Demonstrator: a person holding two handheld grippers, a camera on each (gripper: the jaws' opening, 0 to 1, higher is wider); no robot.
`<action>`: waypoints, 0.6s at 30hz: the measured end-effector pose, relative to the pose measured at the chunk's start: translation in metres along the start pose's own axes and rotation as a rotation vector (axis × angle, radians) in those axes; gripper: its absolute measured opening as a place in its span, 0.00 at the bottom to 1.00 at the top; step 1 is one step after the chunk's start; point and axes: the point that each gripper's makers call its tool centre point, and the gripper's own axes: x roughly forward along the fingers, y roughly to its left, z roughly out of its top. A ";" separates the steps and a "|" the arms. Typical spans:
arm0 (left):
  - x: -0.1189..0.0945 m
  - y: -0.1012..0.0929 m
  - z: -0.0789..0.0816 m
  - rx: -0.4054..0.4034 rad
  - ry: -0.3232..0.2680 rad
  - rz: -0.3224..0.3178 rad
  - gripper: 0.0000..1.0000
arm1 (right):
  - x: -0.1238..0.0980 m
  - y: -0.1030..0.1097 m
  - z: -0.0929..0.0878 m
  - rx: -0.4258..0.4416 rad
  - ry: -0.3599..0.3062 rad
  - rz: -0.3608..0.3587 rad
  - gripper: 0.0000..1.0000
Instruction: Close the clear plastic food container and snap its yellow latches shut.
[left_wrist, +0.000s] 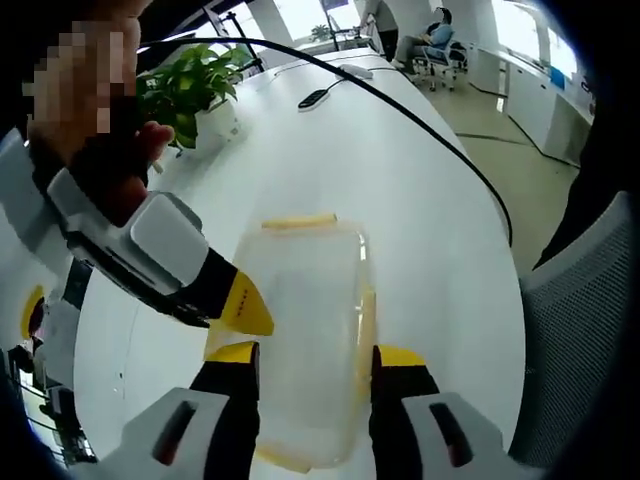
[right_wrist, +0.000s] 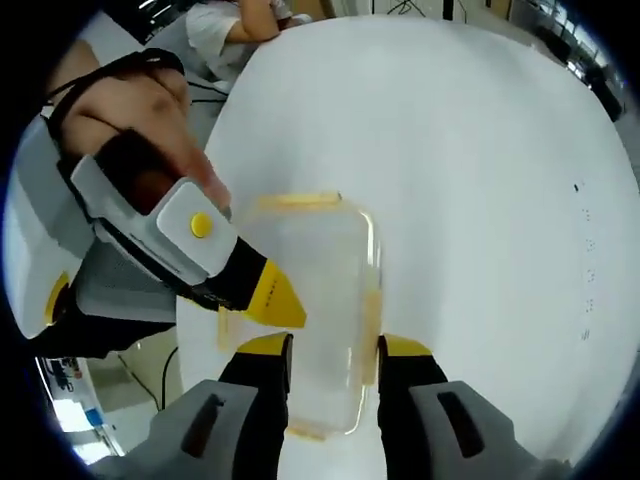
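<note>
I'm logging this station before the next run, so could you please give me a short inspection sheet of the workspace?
Surface: white table, mostly bare.
Job's things: clear food container with its lid on; yellow latches on its edges, state unclear.
Clutter: potted plant.
Grippers: left gripper and right gripper each straddle the container with jaws apart.
Cables: black cable across the table.
Surroundings: grey mesh chair; seated person far off.

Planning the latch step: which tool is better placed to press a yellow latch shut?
Left, narrowly: the left tool straddles the container, one jaw beside the side latch. The right tool straddles it similarly, so either could work.
</note>
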 end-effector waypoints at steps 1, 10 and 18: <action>0.000 0.000 0.000 0.000 -0.001 -0.002 0.38 | 0.000 0.000 -0.001 -0.008 -0.017 -0.008 0.31; 0.000 0.000 0.000 0.009 -0.003 -0.013 0.38 | -0.004 0.000 0.000 0.003 -0.129 -0.063 0.31; -0.004 -0.008 -0.001 0.058 0.004 -0.129 0.49 | -0.009 -0.004 -0.005 0.035 -0.211 -0.125 0.25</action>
